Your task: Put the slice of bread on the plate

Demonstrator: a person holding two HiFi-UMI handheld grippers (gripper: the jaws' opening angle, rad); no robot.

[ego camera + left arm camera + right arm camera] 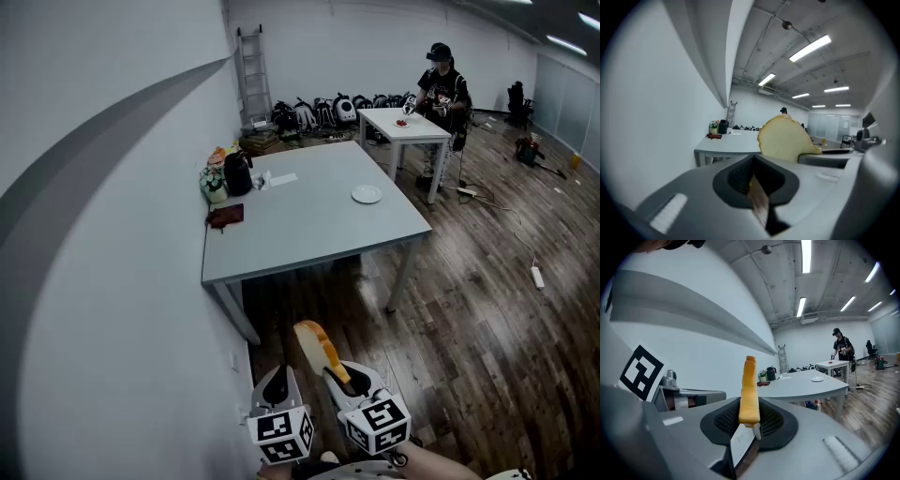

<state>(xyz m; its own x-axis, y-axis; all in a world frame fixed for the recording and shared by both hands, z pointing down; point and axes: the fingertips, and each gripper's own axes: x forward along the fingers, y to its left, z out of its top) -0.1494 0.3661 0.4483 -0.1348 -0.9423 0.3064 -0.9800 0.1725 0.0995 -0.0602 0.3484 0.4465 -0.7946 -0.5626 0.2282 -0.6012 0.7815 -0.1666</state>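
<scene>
Right fingers [740, 442] clamp bread slice [749, 390]; left fingers [759, 202] together.

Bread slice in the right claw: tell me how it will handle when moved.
The bread slice stands upright from the right claw, pinched only at its lower edge, so it is probably light and stiff. Its crumb likely dents or tears under a harder squeeze. Being flat, it should lie still on the plate, not roll.

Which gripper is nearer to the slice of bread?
Right. The right gripper is shut on the slice of bread; the left gripper is beside it, not touching.
</scene>
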